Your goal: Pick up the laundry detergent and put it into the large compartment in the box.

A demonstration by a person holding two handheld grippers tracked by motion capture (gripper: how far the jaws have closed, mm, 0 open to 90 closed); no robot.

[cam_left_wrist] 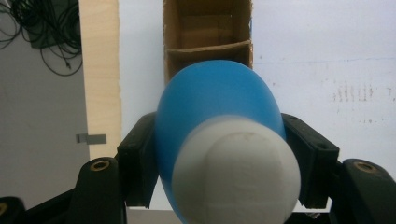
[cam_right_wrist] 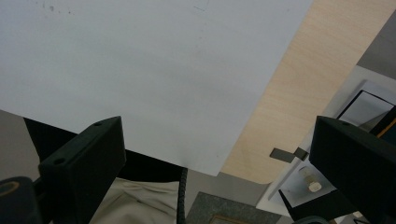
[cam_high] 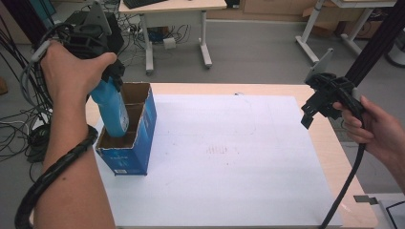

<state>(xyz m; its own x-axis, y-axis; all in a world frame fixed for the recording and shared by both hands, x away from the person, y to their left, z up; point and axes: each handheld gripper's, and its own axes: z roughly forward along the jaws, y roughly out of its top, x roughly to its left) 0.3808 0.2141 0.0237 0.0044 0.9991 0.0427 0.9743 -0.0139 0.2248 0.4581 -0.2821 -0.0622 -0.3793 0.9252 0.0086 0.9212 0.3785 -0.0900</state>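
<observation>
left gripper [cam_high: 113,78]: jaws clamp blue plastic bottle [cam_high: 111,109], white cap up, long axis steep, base in near cell of blue cardboard box [cam_high: 138,143] | right gripper [cam_high: 313,109]: jaws wide, empty, well apart over desk [cam_high: 329,143]

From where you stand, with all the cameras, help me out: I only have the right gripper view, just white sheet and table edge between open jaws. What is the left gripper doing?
Observer: The left gripper is shut on a blue bottle, holding it near its white cap.
Operator: Where is the bottle relative to anything else?
Observer: Its lower end is inside the near compartment of an open blue cardboard box at the left of the white sheet.
Operator: Is the other compartment taken?
Observer: No, the far compartment looks empty in the left gripper view.
Operator: And where is my right gripper?
Observer: The right gripper hangs above the table's right edge, well away from the box.
</observation>
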